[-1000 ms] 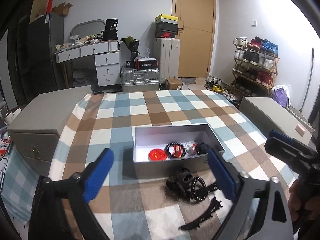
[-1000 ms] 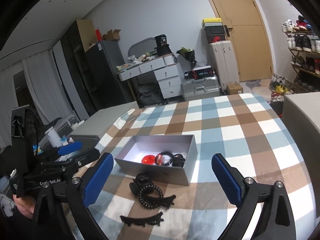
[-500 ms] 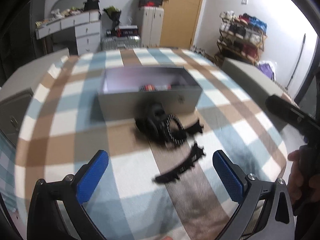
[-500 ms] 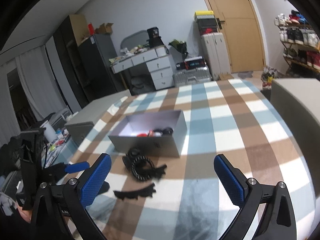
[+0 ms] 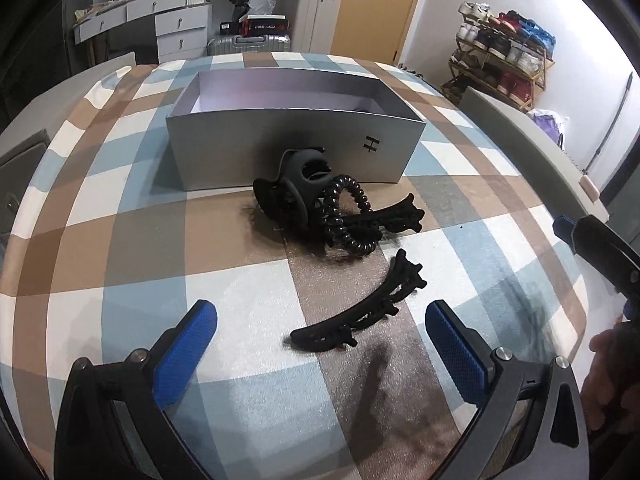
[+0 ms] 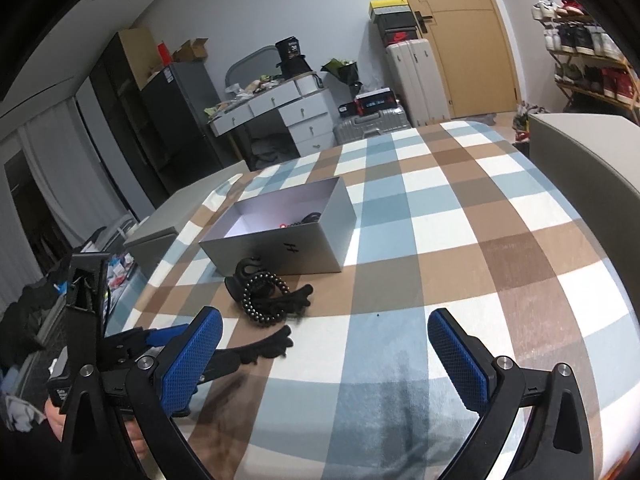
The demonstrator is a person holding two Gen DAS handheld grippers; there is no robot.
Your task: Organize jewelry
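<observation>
On the checked tablecloth [image 5: 132, 248] of the table, just in front of the grey box [image 5: 296, 148], lie the hair pieces that are not yet sorted; a black claw clip [image 5: 296, 188] touches the front wall of the box, a black spiral hair tie [image 5: 344, 216] leans on it, and a flat black clip [image 5: 394, 216] comes out from under the tie; a second long black clip [image 5: 360, 312] lies apart, nearer to the camera, probably because it is the easiest to take first; inside the box some beads and a red piece [image 6: 298, 222] are only partly visible in the right wrist view. The left gripper [image 5: 320, 340] hovers low over the cloth, pointed at the long clip, its jaws wide open and holding nothing, so I judge it prepares to pick this clip; the right gripper [image 6: 324, 354] is held more to the side, above bare cloth, its jaws also wide open and empty; a hand [image 5: 608, 376] shows at the right edge.
</observation>
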